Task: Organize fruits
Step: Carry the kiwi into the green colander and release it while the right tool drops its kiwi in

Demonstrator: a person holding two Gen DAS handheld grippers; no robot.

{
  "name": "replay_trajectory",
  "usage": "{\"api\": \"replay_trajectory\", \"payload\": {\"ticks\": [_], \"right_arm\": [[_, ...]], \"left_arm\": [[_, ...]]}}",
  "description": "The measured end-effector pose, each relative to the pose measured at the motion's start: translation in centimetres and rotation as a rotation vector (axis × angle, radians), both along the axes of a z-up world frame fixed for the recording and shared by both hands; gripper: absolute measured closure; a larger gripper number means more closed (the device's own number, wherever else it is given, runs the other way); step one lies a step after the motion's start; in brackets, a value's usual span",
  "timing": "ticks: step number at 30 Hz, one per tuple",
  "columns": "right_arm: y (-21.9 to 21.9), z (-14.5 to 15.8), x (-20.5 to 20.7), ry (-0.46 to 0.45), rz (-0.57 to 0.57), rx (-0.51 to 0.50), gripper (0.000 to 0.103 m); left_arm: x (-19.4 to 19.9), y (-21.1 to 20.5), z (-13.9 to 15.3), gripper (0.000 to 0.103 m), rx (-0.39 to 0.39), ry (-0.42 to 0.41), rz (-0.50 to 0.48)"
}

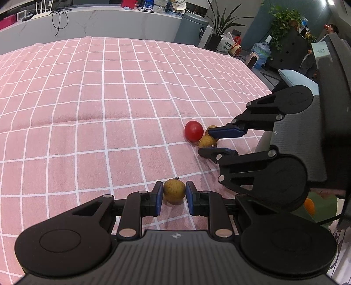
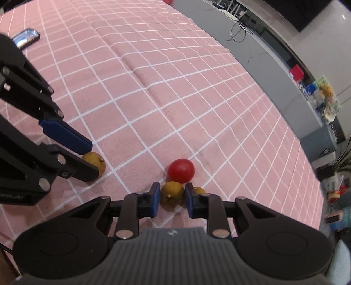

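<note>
Pink cloth: a checked cloth with white lines is spread over the table; a fold is seen running across it
Left gripper: the left gripper is closed on a yellow-brown fruit; the blue pads are pressed to both its sides; the fruit is seen resting on the cloth, stem up
Right gripper: the right gripper is clamped on a second yellow-brown fruit; its pads are seen against both sides
Red fruit: a round red fruit is lying on the cloth, touching the second yellow-brown fruit on its far side
Third fruit: a smaller yellow-brown fruit is partly hidden behind the right gripper's right finger; it is just beside the held one
Spacing: the two held fruits are near each other, not touching
Phone: a phone is lying at the far left of the cloth
Background: a grey counter and potted plants are seen beyond the table
</note>
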State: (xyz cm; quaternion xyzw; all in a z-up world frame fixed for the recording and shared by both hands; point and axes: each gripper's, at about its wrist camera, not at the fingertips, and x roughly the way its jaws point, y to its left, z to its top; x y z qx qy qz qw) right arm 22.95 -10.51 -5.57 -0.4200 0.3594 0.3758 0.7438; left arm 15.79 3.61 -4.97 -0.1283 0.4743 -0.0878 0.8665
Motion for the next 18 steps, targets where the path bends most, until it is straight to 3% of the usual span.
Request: {"api": "replay_trajectory", "payload": {"ticks": [8, 18], "right_arm": [[-0.4, 1.2, -1.0, -0.018, -0.003, 0.034, 0.083], [-4.6, 7.2, -3.2, 0.048, -0.142, 0.255, 0.083]], "left_arm": [[-0.9, -0.1, 0.9, 0.079, 0.017, -0.009, 0.028], [-2.5, -1.1, 3.9, 0.079, 0.026, -0.056, 0.037]]}}
